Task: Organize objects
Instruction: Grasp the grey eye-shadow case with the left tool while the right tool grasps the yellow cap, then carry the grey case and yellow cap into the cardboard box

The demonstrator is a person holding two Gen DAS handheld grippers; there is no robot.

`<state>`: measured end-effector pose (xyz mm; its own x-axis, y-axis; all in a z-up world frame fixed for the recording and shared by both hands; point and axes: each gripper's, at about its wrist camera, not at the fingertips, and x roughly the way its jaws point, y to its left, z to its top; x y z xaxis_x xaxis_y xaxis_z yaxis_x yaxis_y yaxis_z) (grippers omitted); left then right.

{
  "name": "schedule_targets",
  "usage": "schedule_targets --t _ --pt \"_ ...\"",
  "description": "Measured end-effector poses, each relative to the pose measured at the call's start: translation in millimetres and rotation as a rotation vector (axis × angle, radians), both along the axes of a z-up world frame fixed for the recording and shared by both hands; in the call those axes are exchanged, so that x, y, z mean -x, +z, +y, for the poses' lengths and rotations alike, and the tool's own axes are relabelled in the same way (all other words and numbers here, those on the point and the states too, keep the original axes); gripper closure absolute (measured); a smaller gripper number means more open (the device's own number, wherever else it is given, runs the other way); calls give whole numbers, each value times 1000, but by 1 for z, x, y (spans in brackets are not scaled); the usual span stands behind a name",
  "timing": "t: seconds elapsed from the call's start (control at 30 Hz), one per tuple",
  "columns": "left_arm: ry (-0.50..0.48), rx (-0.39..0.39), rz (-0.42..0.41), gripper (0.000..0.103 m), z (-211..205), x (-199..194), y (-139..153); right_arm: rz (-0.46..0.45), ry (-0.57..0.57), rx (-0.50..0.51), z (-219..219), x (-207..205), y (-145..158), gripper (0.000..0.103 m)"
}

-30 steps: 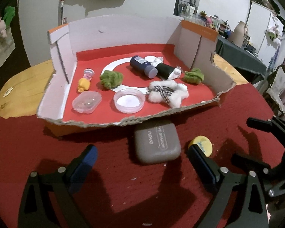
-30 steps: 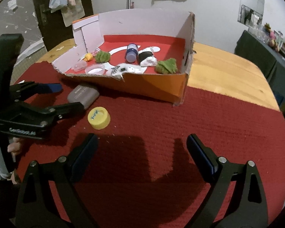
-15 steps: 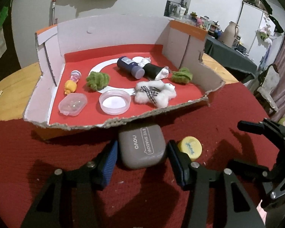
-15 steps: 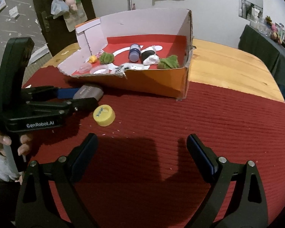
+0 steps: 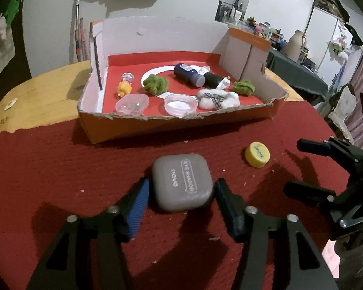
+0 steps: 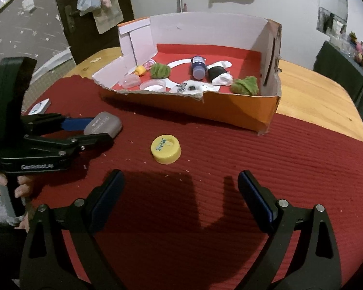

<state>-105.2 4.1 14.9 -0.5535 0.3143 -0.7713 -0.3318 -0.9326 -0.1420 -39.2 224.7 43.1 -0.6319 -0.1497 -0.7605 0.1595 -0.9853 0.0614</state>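
White wall (image 5: pixel 193 2), dark door (image 6: pixel 67 12), wooden table (image 6: pixel 312 96).

Writing on the yellow cap (image 6: pixel 166 148) is too small to read. The cardboard box (image 6: pixel 232 111) front wall partly hides the plush toy (image 6: pixel 193 88).

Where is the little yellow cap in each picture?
Left wrist view: the yellow cap lies on the red cloth at right of centre, right of the grey eye shadow case.
Right wrist view: the yellow cap sits near the middle, ahead of the right gripper, right of the case.
Shared landmark: the cardboard box behind it.
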Motion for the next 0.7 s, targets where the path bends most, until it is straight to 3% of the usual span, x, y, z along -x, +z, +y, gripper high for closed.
schedule_targets --t 0.07,0.47,0.5,0.6,0.7 --pt "10 -4 17 26 -3 -5 1 1 -11 -4 -2 -3 -1 8" --pt "16 19 29 27 1 4 -3 -12 -3 -105 -18 21 -5 8" --pt "8 13 24 28 3 6 -3 -15 6 -94 -18 25 -6 12" --pt "-6 24 36 46 7 9 -4 -30 24 -112 -25 36 -13 47" --pt "-27 18 41 47 8 7 -4 -14 59 -96 -31 34 -11 74"
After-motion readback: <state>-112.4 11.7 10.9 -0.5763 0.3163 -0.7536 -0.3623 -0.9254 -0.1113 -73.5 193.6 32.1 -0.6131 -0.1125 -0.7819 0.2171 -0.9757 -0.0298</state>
